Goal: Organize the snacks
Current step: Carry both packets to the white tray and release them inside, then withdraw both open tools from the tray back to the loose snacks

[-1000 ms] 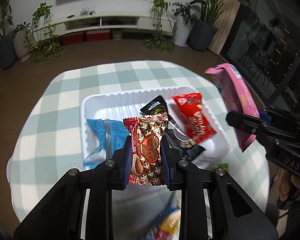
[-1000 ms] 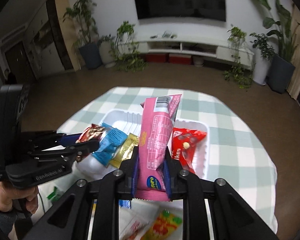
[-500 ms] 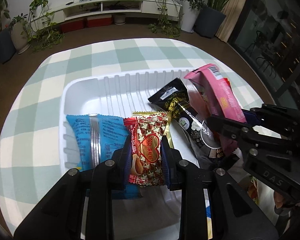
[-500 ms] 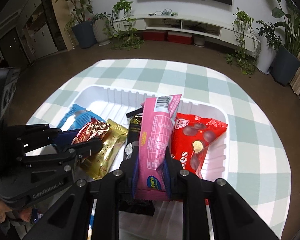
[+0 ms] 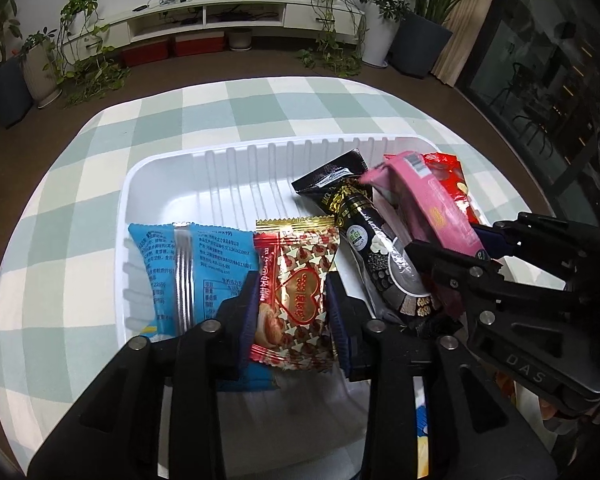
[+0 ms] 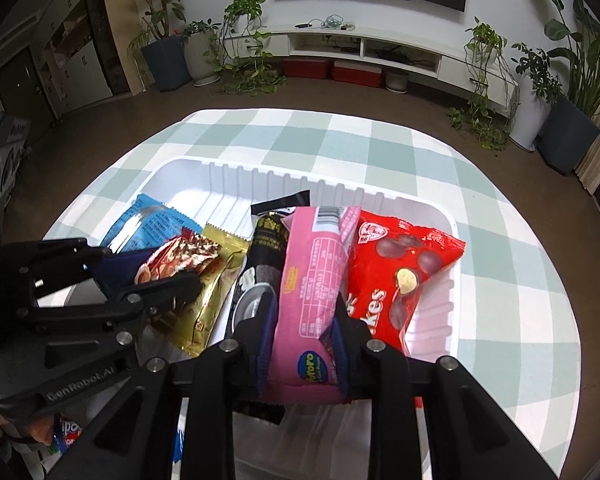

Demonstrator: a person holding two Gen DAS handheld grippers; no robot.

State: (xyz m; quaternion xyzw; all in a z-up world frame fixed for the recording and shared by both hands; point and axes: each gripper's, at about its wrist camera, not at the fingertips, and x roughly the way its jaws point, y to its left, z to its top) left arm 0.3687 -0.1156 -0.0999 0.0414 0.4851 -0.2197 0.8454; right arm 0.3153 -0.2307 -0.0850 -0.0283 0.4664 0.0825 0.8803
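Note:
A white ribbed tray (image 5: 228, 176) (image 6: 228, 184) sits on a green checked tablecloth. My left gripper (image 5: 292, 300) is shut on a red-and-gold heart-print packet (image 5: 296, 280), low inside the tray beside a blue packet (image 5: 180, 256); it also shows in the right wrist view (image 6: 172, 264). My right gripper (image 6: 306, 320) is shut on a long pink packet (image 6: 312, 276) (image 5: 432, 204), lying in the tray between a black packet (image 6: 264, 252) (image 5: 364, 232) and a red bag (image 6: 404, 268).
The round table's checked cloth (image 5: 240, 108) surrounds the tray. More loose snack packets lie at the near edge under the grippers (image 6: 66, 436). Potted plants (image 6: 168, 56) and a low white TV shelf (image 6: 364, 44) stand beyond the table.
Both grippers moved forward and down into the tray. The pink packet came down from the air at the right to lie between the black packet and the red bag.

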